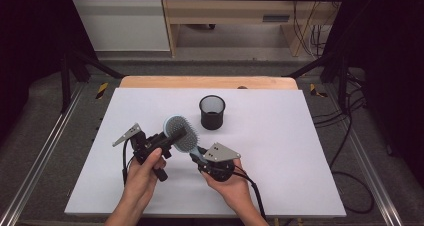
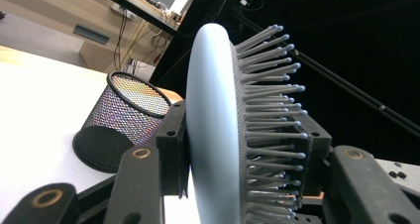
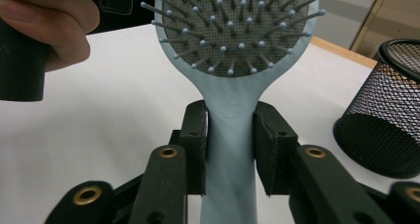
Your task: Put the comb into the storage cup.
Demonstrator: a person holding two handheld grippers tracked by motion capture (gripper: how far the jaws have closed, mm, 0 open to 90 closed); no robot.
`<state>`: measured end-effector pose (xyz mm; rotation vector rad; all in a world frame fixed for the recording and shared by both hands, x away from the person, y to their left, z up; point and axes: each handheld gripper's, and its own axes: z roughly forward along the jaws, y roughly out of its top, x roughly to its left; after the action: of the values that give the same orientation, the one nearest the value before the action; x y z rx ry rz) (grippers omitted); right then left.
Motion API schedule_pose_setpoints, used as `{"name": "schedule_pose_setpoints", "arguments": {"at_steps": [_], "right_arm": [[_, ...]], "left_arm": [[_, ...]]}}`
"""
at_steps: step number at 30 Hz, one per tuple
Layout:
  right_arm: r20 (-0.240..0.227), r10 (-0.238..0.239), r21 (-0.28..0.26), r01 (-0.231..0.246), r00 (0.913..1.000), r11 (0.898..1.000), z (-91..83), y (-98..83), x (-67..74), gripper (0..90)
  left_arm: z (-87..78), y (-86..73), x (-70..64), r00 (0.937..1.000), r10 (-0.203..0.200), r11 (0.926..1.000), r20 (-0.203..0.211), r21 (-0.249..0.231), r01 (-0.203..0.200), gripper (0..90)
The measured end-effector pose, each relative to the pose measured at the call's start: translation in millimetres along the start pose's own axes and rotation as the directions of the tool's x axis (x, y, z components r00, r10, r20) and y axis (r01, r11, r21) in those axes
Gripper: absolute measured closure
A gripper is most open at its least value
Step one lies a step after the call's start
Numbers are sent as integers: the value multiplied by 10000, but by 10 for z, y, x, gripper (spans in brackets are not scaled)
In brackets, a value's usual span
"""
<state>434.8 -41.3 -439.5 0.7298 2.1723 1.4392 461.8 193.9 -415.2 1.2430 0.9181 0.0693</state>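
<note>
High view: light-blue paddle hairbrush [image 1: 181, 132] held above white table [image 1: 280, 151] between left gripper [image 1: 159, 142] and right gripper [image 1: 201, 158], near black mesh cup [image 1: 212, 112]. Left gripper view: clamped across brush head. Right gripper view: clamped on handle.

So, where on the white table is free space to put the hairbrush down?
The table is bare right of the mesh cup, along its far edge left of the cup, and at the near corners. It is crowded at the near middle, where the left gripper and right gripper both clamp the hairbrush.
</note>
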Motion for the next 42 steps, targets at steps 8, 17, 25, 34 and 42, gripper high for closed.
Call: {"name": "schedule_pose_setpoints", "arguments": {"at_steps": [8, 17, 25, 34, 42], "right_arm": [[57, 387, 257, -389, 9992, 9989, 46, -24, -13, 374], [198, 662, 482, -671, 9976, 9966, -10, -26, -118, 229], [638, 1354, 509, -1387, 9887, 9890, -152, -70, -375, 132], [842, 2248, 355, -2284, 9708, 9729, -279, -144, -635, 84], [1216, 2265, -5, -2281, 9664, 9736, -457, -180, -756, 84]], "left_arm": [[-61, 48, 80, 9996, -200, 9993, -201, -322, 194, 519], [-190, 192, 145, 9981, -69, 9958, -608, -919, 12, 519], [-343, 325, 251, 9915, 191, 9875, -1284, -1530, -388, 518], [-412, 359, 313, 9859, 295, 9827, -1647, -1756, -587, 518], [-419, 356, 327, 9848, 234, 9816, -1719, -1825, -552, 516]]}}
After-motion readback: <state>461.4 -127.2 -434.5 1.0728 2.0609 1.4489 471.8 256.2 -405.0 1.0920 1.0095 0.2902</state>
